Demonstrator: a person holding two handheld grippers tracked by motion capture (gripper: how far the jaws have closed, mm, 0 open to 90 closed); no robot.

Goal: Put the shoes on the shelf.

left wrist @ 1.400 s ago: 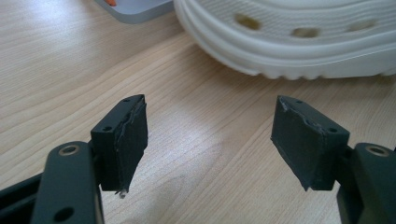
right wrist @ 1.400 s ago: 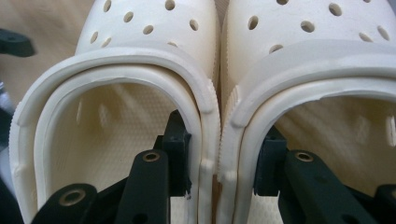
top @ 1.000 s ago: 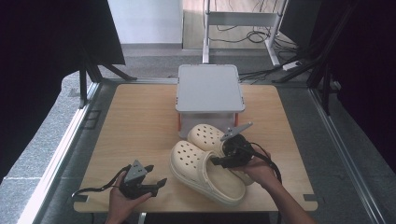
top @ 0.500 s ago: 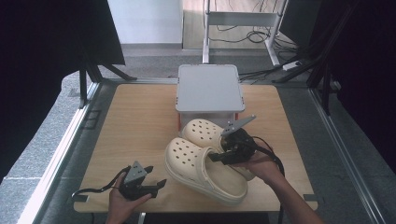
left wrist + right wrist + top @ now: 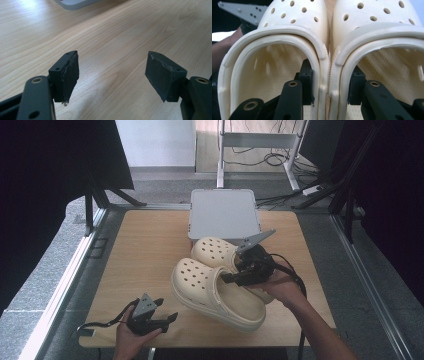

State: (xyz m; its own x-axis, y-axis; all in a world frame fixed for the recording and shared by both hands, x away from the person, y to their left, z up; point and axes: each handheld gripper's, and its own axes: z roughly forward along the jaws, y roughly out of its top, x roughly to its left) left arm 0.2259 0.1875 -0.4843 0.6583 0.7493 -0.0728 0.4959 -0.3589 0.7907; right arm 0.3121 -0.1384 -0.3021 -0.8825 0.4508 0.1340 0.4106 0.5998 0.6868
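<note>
Two cream perforated clogs are held side by side. In the high view the nearer clog (image 5: pixel 210 287) and the farther clog (image 5: pixel 215 251) hang above the wooden table (image 5: pixel 145 245), toes pointing left. My right gripper (image 5: pixel 231 277) is shut on their two touching inner walls. In the right gripper view one jaw sits inside the left clog (image 5: pixel 294 17) and the other inside the right clog (image 5: pixel 374 15), with my right gripper (image 5: pixel 329 87) pinching both walls together. My left gripper (image 5: pixel 167 309) rests low at the table's near left, and in its own view my left gripper (image 5: pixel 112 75) stands open over bare wood.
A grey flat-topped box (image 5: pixel 223 213) stands at the table's far middle, just beyond the clogs. Metal frame rails run along both table sides. Cables and a desk frame lie on the floor behind.
My right gripper has risen with both clogs, lifting them off the table and a little toward the grey box. The left gripper has stayed in place.
</note>
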